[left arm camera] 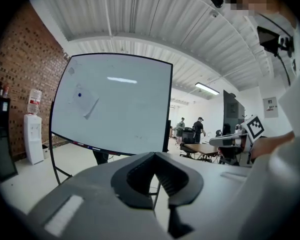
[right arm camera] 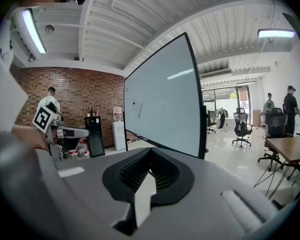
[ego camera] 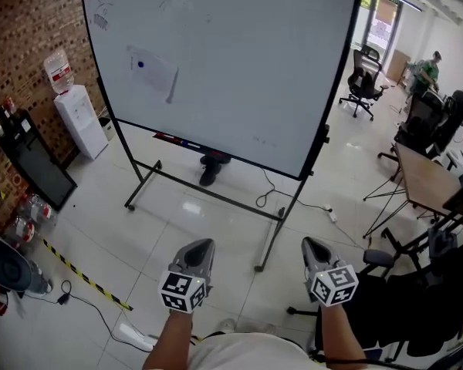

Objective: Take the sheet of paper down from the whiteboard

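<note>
A white sheet of paper (ego camera: 154,71) hangs tilted on the upper left of the whiteboard (ego camera: 239,60), pinned by a small blue magnet (ego camera: 140,64). The board stands on a wheeled black frame a few steps ahead. My left gripper (ego camera: 203,243) and right gripper (ego camera: 312,243) are held low in front of me, side by side and far short of the board. Both are shut with nothing between the jaws. The left gripper view shows the paper (left arm camera: 86,103) far beyond its closed jaws. In the right gripper view the paper (right arm camera: 138,109) is small and distant.
A water dispenser (ego camera: 81,119) and a black cabinet (ego camera: 32,164) stand along the brick wall at left. Yellow-black tape (ego camera: 85,277) and a power strip (ego camera: 135,336) lie on the floor nearby. Someone's feet (ego camera: 211,168) show behind the board. A table (ego camera: 426,180), office chairs (ego camera: 363,83) and people are at right.
</note>
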The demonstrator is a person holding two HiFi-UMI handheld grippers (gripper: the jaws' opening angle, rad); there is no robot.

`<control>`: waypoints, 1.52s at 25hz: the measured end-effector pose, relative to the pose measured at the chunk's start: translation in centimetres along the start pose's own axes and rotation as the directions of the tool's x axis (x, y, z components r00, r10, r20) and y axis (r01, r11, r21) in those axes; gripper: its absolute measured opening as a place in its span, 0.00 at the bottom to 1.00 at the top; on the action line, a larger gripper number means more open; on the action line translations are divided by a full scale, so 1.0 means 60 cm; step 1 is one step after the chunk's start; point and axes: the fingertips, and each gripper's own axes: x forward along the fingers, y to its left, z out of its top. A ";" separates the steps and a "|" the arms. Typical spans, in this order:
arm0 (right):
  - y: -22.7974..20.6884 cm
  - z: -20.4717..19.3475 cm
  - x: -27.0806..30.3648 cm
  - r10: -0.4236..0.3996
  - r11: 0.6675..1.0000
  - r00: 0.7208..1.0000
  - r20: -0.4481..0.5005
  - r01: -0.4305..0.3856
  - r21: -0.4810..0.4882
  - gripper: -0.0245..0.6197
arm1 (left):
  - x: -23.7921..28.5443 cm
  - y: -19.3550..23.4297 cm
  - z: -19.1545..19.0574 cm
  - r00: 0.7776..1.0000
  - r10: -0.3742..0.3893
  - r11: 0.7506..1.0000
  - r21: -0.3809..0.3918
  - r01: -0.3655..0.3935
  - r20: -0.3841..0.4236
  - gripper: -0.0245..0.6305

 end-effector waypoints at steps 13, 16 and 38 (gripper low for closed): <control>0.175 0.055 0.205 0.204 0.975 0.979 -0.029 -0.205 -0.080 0.05 | -0.100 0.214 0.023 0.980 0.191 0.981 -0.048 -0.189 0.051 0.04; 0.199 0.065 0.254 0.245 0.965 0.969 -0.032 -0.247 -0.089 0.05 | -0.109 0.252 0.018 0.972 0.228 0.972 -0.061 -0.225 0.048 0.04; 0.226 0.216 0.726 0.512 0.854 0.859 0.005 -0.508 -0.108 0.05 | 0.070 0.583 0.129 0.887 0.460 0.887 -0.062 -0.457 0.047 0.04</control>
